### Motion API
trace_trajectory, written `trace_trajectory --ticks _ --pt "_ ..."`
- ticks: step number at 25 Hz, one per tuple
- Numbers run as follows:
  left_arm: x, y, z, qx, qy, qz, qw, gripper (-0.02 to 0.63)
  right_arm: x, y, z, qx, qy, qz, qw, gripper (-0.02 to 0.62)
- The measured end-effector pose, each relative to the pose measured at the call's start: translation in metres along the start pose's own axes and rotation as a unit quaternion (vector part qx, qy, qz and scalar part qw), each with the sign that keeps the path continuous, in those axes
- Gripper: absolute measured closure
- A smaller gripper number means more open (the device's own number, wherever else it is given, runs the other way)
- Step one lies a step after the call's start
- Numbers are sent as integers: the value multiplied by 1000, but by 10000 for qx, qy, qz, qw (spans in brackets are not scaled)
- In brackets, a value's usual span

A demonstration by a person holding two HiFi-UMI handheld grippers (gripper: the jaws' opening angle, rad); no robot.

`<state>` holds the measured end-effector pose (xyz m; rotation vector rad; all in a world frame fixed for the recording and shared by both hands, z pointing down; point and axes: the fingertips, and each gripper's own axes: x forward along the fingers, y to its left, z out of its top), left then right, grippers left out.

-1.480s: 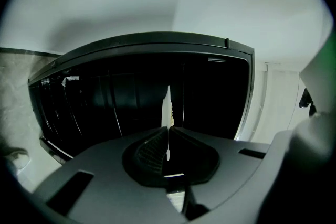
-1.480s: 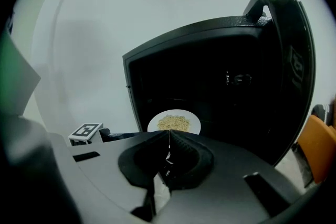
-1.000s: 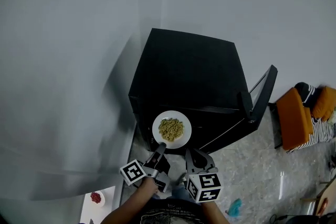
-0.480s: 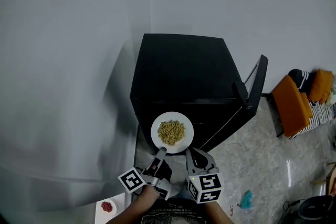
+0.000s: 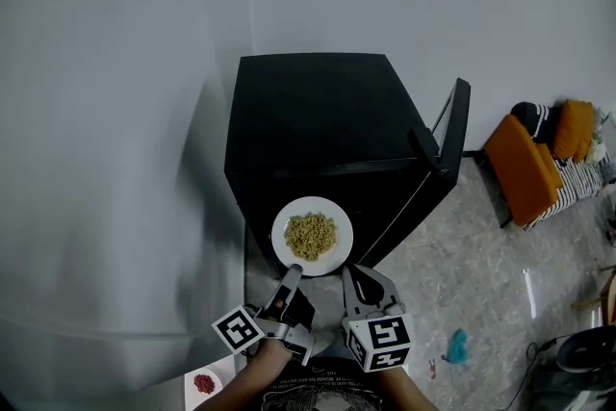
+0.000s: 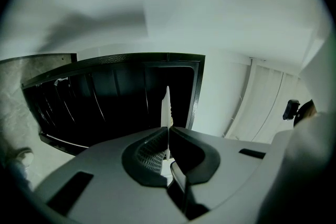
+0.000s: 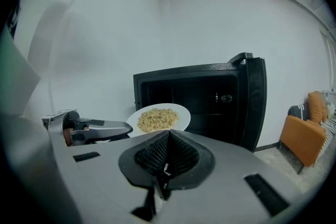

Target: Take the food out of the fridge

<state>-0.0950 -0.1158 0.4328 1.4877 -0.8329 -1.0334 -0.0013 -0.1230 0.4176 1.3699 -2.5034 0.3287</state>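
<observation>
A white plate of yellowish noodle-like food [image 5: 312, 237] hangs in front of the black fridge [image 5: 318, 111], whose door [image 5: 448, 135] stands open to the right. My left gripper [image 5: 293, 274] is shut on the plate's near rim. In the left gripper view the plate [image 6: 167, 105] shows edge-on as a thin white sliver between the closed jaws. My right gripper [image 5: 350, 274] is shut with nothing in it, just right of the plate and apart from it. The right gripper view shows the plate [image 7: 157, 118], the left gripper [image 7: 100, 127] and the dark fridge opening [image 7: 205, 97].
An orange armchair [image 5: 525, 168] stands on the floor to the right of the fridge door. A small white dish of red bits [image 5: 204, 384] sits at the lower left. A teal object [image 5: 456, 346] lies on the speckled floor. A white wall is behind the fridge.
The plate in my left gripper has come a little farther out from the fridge front, and the view has swung left. My right gripper has stayed beside it.
</observation>
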Motion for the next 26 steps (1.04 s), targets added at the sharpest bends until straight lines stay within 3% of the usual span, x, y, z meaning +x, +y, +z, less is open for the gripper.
trace_trajectory --ticks 26 --pt "-3 2 -7 -10 78 -14 10000 589 -10 -1 -8 65 -14 -153 9999 574"
